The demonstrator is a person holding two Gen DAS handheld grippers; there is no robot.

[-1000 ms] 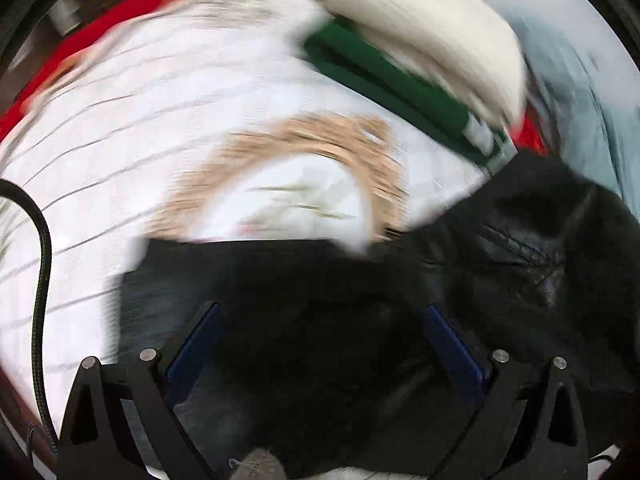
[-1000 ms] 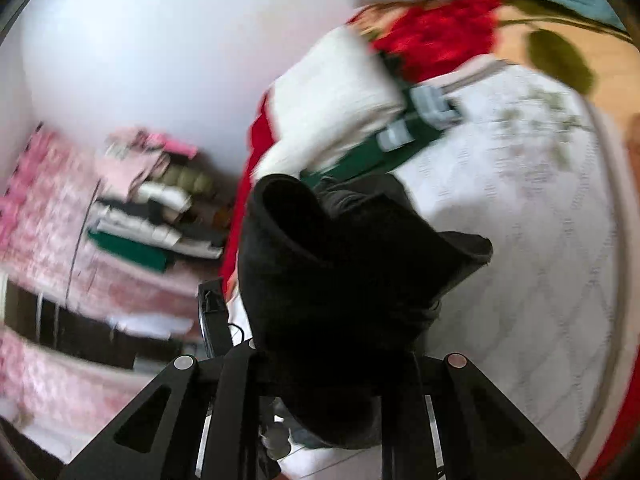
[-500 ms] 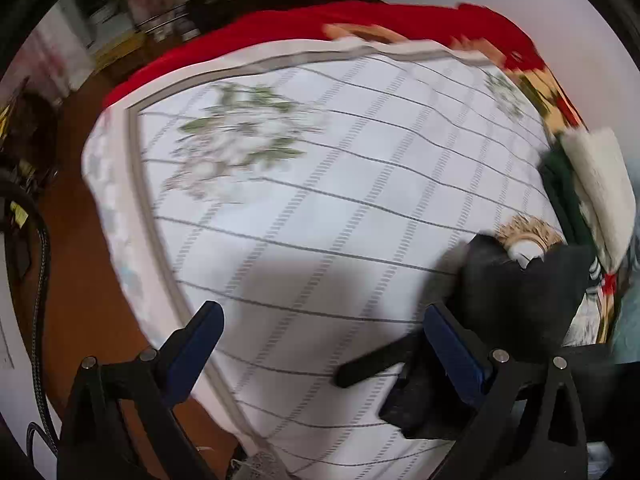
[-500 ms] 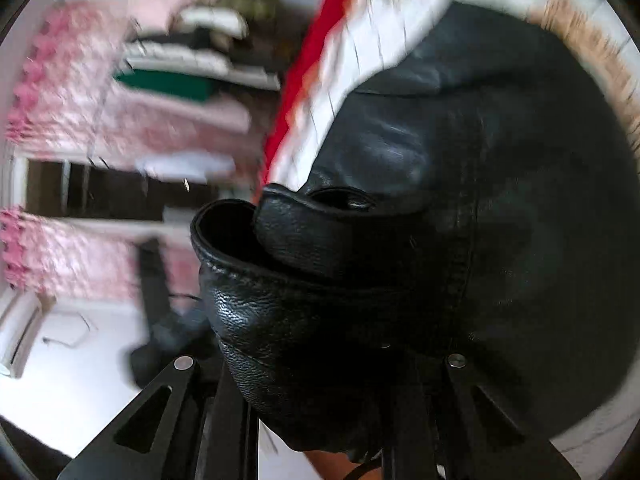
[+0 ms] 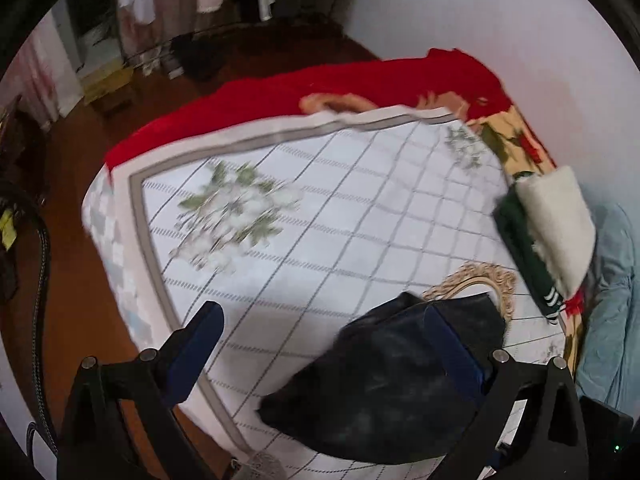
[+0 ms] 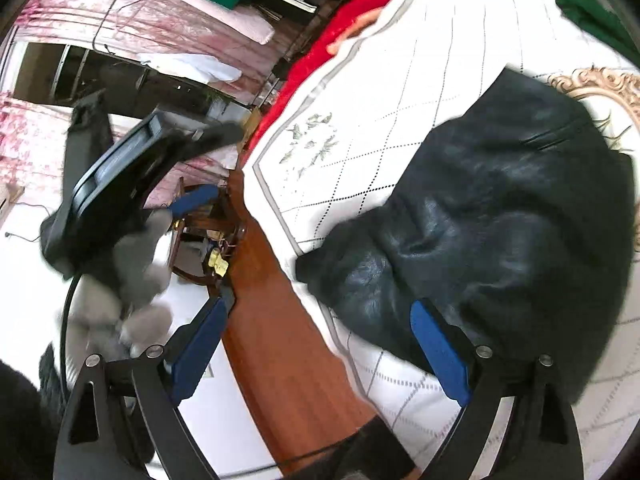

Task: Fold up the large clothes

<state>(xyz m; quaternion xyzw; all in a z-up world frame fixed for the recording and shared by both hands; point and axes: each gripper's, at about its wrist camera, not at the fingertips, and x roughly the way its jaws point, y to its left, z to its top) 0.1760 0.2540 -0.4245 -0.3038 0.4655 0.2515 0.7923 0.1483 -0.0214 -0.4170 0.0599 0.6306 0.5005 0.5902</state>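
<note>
Now the black leather jacket (image 6: 500,216) lies bunched on the bed (image 5: 320,216) near its edge, released by the just-opened right claw (image 6: 320,344), while the left claw (image 5: 320,352) gapes empty above the bed.

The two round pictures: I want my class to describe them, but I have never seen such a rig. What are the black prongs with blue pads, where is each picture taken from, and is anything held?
No robot is at work here. A person holds a two-finger gripper in each hand, and a wide-angle camera on each one looks forward along its fingers, which is why the pictures are round.

One picture looks past the left gripper, the other past the right gripper. The blue pads are their fingertips.

Both look down on a bed with a white checked quilt. On it lies a black leather jacket, loosely folded. Beside it sits a pile of green and white folded clothes.

Nothing is held: both grippers are open. The right one's jaws have just been opening, and the jacket lies free of them.
</note>
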